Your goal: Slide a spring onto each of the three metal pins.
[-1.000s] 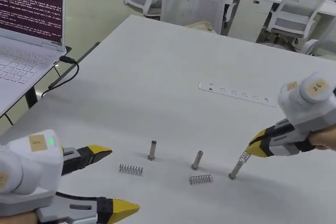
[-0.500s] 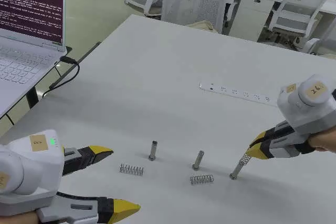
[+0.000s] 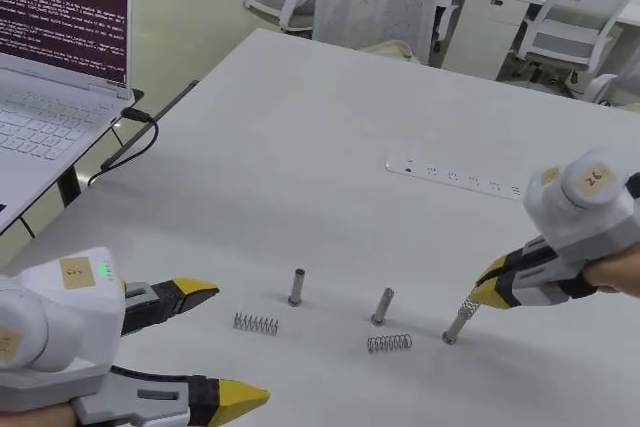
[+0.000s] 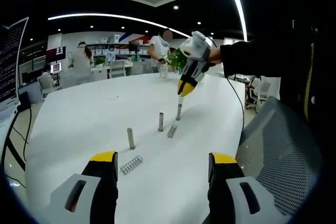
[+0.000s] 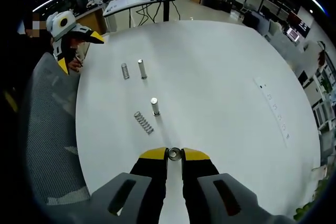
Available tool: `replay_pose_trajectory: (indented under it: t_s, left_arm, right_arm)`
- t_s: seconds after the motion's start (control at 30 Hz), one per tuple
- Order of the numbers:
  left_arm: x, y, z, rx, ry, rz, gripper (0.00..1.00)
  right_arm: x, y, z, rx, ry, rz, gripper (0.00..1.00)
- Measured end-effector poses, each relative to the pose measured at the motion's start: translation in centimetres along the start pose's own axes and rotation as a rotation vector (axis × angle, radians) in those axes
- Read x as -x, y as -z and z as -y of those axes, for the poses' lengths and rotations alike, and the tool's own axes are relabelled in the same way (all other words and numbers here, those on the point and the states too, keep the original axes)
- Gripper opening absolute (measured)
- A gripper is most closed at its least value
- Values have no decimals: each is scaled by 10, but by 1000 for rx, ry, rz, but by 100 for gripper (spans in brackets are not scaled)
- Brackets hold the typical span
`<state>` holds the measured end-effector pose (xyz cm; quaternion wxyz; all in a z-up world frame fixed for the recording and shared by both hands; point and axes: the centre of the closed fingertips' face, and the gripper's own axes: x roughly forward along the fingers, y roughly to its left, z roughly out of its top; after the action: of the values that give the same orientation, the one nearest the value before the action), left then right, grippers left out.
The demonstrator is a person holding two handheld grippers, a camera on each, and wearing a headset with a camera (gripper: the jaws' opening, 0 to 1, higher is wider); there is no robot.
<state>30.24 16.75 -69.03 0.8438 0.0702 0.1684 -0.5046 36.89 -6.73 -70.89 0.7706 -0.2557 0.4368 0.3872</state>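
Observation:
Three metal pins stand on the white table: left pin (image 3: 297,287), middle pin (image 3: 382,306), right pin (image 3: 454,328). My right gripper (image 3: 490,288) is shut on a spring (image 3: 466,304) that sits tilted over the top of the right pin. The right gripper view looks down on that spring (image 5: 174,153) end-on between the yellow tips. Two loose springs lie flat, one (image 3: 256,323) beside the left pin and one (image 3: 389,343) in front of the middle pin. At the table's near left my left gripper (image 3: 218,344) is open and holds nothing, its fingertips (image 4: 104,157) well short of the pins.
An open laptop (image 3: 50,37) sits on a side desk at the left, with a black cable (image 3: 130,142) hanging by the table edge. A white power strip (image 3: 455,179) lies behind the pins. Office chairs (image 3: 370,12) stand beyond the far edge.
The head view has shifted a little. My right gripper still holds the spring at the top of the right pin. The left gripper has not moved.

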Motion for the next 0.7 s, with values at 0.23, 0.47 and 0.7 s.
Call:
replay_pose_trajectory:
  t_s: [0.23, 0.47, 0.7]
  left_arm:
    - [0, 0, 0, 2, 0, 0, 66]
    - [-1, -1, -1, 1, -2, 3, 66]
    - [-1, -1, -1, 0, -3, 2, 66]
  right_arm:
    - [-9, 5, 1, -4, -1, -7, 7]
    - [-17, 10, -2, -12, -5, -11, 7]
    - [-26, 17, -1, -11, -3, -24, 7]
